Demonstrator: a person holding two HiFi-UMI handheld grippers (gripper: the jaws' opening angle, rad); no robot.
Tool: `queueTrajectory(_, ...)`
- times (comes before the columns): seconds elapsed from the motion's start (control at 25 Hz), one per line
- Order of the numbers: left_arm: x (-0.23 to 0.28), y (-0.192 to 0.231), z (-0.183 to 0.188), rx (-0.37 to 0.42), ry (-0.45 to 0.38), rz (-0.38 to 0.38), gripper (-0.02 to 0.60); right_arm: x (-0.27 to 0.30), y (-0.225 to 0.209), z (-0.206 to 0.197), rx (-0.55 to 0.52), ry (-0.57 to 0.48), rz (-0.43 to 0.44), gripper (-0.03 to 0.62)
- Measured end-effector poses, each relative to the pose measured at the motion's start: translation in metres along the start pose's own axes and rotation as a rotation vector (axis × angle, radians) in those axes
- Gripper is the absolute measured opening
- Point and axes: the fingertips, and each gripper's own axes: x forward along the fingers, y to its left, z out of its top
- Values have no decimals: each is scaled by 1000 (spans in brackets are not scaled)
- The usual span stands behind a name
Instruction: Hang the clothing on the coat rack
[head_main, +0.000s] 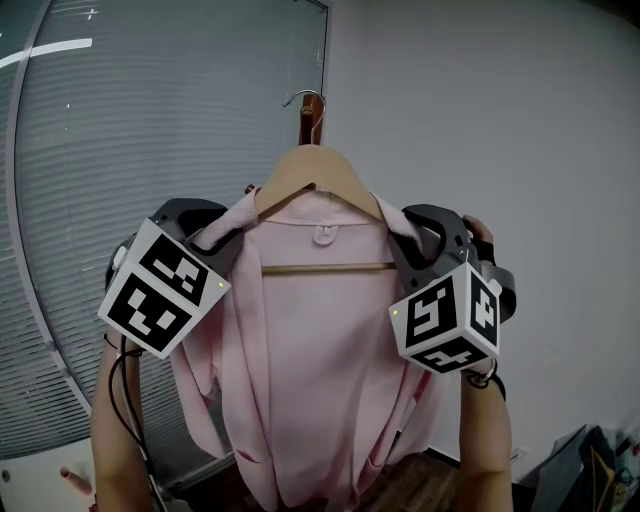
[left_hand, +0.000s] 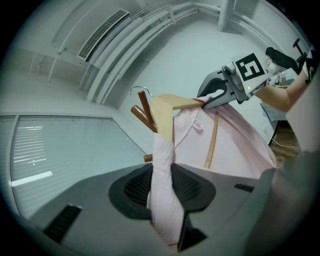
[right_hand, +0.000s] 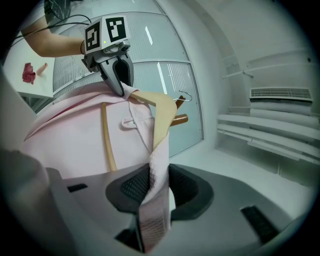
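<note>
1. The pink garment hangs open-fronted on a wooden hanger, held up in the air before a pale wall. Its hem drops toward the lower edge of the head view.
2. The hanger's crossbar shows inside the open front, and a small loop sits at the collar just below the hanger's neck.
3. The hanger's metal hook is right at the top of the wooden coat rack. Whether it rests on a peg cannot be told.
4. The left claw is clenched on a fold of the garment at the shoulder; the cloth stands pinched between its dark pads.
5. The right claw grips the other shoulder the same way, with a twisted strip of pink cloth clamped between its pads just below the hanger's tip.
6. Each claw carries a marker cube, and a bare forearm rises below each one.
7. Window blinds fill the space left of the rack.
</note>
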Motion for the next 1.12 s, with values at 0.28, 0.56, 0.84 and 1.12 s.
queueTrajectory(0.28,9,-2,-7,-3,20,-23,123,8,8,-5,3,16,22,124)
queueTrajectory(0.56,12,-6,-12,-2,36,-40,123,11,15,-9,8,24,39,124)
queueTrajectory(0.84,12,-9,-17,-8,45,-51,123,11,19,-9,5,26,49,124)
queueTrajectory(1.12,16,-10,-25,-27,44,-68,123,15,25,-9,4,34,62,124)
